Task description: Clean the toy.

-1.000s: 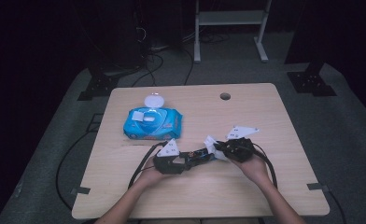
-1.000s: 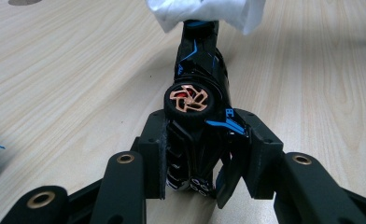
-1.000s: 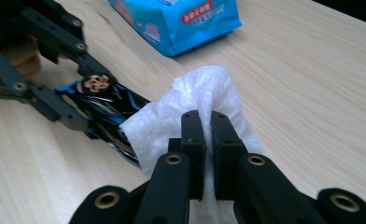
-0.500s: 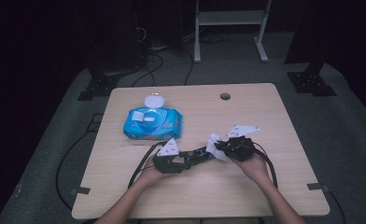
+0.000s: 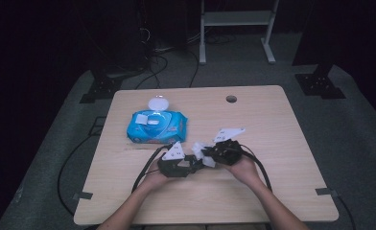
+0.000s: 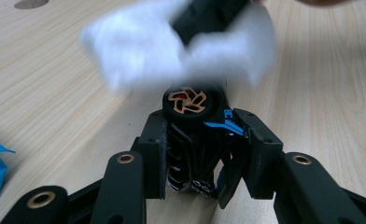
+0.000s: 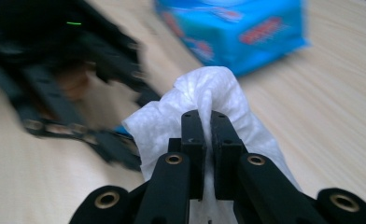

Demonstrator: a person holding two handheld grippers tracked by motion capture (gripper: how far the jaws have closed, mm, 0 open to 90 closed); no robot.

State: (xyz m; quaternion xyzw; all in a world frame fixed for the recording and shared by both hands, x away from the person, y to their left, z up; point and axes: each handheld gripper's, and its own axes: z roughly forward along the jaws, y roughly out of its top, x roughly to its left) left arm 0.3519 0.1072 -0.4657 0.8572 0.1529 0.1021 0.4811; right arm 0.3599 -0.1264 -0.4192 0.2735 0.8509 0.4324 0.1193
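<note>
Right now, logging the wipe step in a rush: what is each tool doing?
Left tool: closed on the black toy car.
Right tool: closed on the white wet wipe, beside the car.

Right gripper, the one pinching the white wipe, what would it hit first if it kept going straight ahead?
Probably the black toy car held in the left gripper. The right gripper points its crumpled white wipe at it, close by; depth is unclear.

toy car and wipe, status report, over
Left gripper shut on toy car. Right gripper shut on white wipe, wipe at the car. Blue wipes pack behind, not in the way.
</note>
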